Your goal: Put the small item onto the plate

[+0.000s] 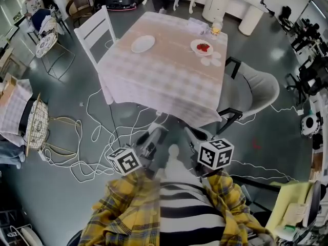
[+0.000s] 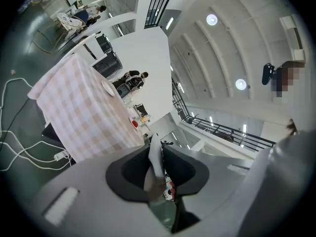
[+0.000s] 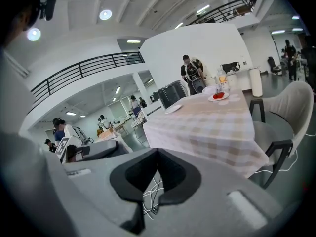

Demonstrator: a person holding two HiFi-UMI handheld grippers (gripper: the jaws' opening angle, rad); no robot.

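My left gripper (image 2: 157, 168) is shut on a thin white item (image 2: 155, 154) that stands up between its dark pads. My right gripper (image 3: 155, 158) is shut with nothing in it. In the head view both grippers, left (image 1: 155, 131) and right (image 1: 193, 133), are held low near my body, short of the table (image 1: 154, 81). An empty white plate (image 1: 142, 43) lies on the checked cloth at the far left. A second plate (image 1: 201, 46) with red pieces sits at the far right. The empty plate (image 3: 173, 109) also shows in the right gripper view.
A white chair (image 1: 97, 32) stands left of the table and a grey armchair (image 1: 253, 88) to its right. White cables (image 1: 95, 132) trail over the floor in front. A jar (image 1: 216, 29) stands by the red-topped plate. People stand in the background.
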